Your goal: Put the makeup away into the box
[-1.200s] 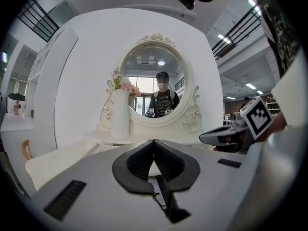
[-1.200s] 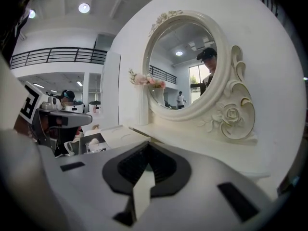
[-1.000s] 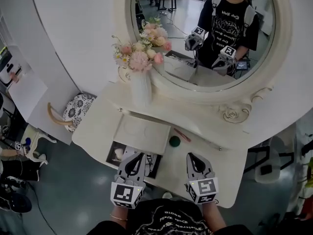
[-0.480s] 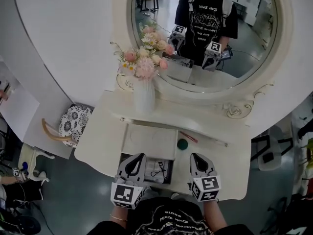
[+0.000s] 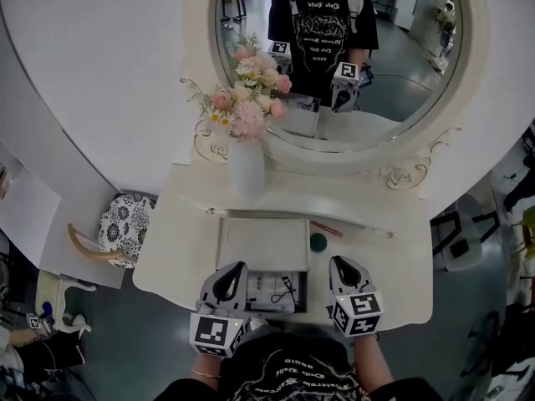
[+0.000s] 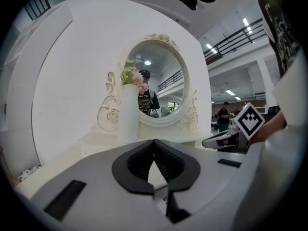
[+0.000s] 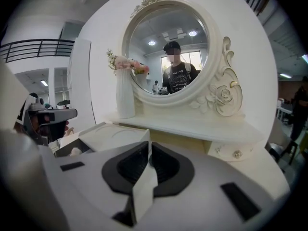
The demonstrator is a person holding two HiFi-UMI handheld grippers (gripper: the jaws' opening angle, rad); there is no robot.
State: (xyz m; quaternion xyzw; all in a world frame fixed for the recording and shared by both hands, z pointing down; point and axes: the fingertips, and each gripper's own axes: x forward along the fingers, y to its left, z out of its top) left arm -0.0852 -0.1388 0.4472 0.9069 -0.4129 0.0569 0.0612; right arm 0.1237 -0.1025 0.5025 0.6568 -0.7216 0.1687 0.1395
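Head view: the person has squared up to the white surface (image 5: pixel 393 266), so the open box (image 5: pixel 263 242) now lies between the left hand-held gripper (image 5: pixel 232 267) and the right hand-held gripper (image 5: pixel 341 262). Both have their jaws pressed together and hold nothing. The green makeup pot (image 5: pixel 318 241) and pink pencil (image 5: pixel 326 229) wait just beside the box, with packing apparently yet to start. A round mirror (image 5: pixel 334 57) and a flower vase (image 5: pixel 247 170) stand behind.
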